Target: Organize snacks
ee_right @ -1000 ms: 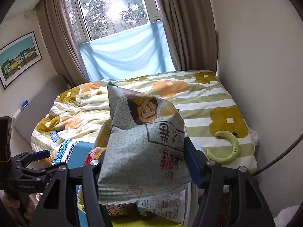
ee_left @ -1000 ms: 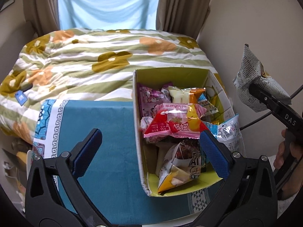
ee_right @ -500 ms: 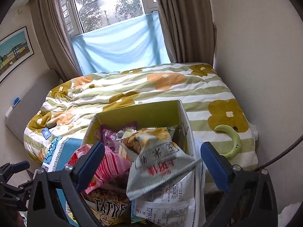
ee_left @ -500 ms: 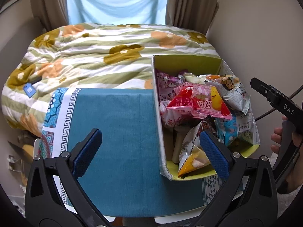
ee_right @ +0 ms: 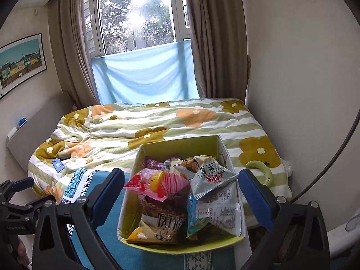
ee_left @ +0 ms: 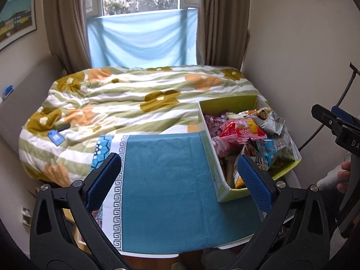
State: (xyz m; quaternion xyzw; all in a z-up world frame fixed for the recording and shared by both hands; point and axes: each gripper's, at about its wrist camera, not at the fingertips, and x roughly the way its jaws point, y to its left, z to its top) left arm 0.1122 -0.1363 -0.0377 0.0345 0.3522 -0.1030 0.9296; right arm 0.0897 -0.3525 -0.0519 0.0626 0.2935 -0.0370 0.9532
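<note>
Placement step appears complete: right gripper (ee_right: 181,193) spread wide and empty, left gripper (ee_left: 177,181) likewise spread, nothing between the jaws. Green box (ee_right: 180,142) at 12 o'clock of the right tool holds the grey snack bag (ee_right: 209,175) atop the pink packet (ee_right: 157,183). Teal cloth (ee_left: 166,180) shows no loose snacks; the next move calls for finding any out of view

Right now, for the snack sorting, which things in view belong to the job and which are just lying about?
Belongs to the job:
- green box on the table
- grey snack bag on top of the pile
- pink snack bag
- brown snack bag
- blue tablecloth under the box

Just lying about:
- floral duvet
- blue tag
- green crescent toy
- framed picture
</note>
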